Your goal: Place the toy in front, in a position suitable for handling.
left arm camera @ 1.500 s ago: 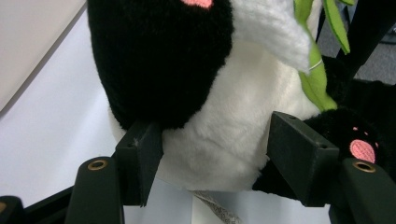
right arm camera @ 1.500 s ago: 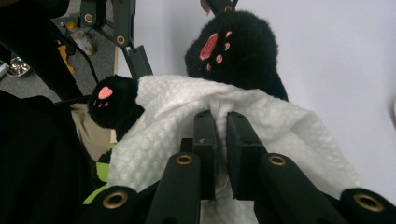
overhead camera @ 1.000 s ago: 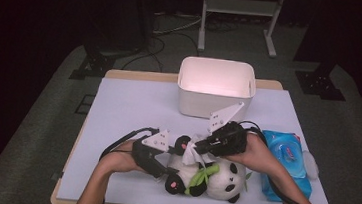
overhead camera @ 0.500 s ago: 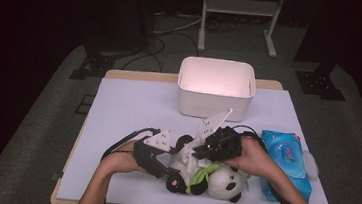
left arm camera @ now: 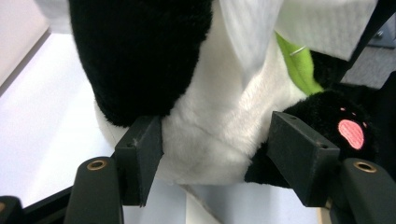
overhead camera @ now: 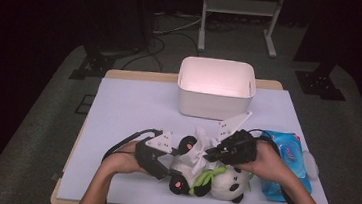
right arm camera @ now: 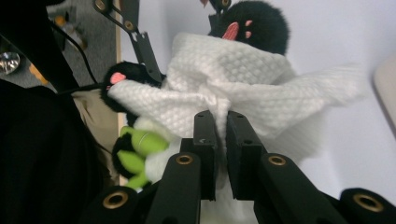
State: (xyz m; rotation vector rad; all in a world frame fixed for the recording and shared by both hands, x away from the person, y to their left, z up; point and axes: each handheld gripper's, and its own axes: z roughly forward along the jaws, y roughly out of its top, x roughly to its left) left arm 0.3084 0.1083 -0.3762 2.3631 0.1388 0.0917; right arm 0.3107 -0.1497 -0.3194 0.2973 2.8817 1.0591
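A black-and-white panda plush (overhead camera: 224,181) with green leaves lies on the table's near side. My left gripper (overhead camera: 170,167) comes in from the left. In the left gripper view its pads (left arm camera: 140,156) press the panda's white body (left arm camera: 210,126) from both sides, beside a black paw with a pink sole (left arm camera: 350,133). My right gripper (overhead camera: 212,154) is shut on a bunched white wipe (overhead camera: 197,148) that rests on the panda's belly. In the right gripper view the wipe (right arm camera: 233,79) fans out from the pinched jaws of that gripper (right arm camera: 222,123) over the plush (right arm camera: 254,21).
A white bin (overhead camera: 215,88) stands at the back centre of the pale blue table top (overhead camera: 133,107). A blue pack of wipes (overhead camera: 289,160) lies to the right, under the right forearm. Cables trail from both grippers toward the near edge.
The right gripper has shifted a little nearer and lower over the panda with the wipe in it. The left gripper has kept still on the plush.
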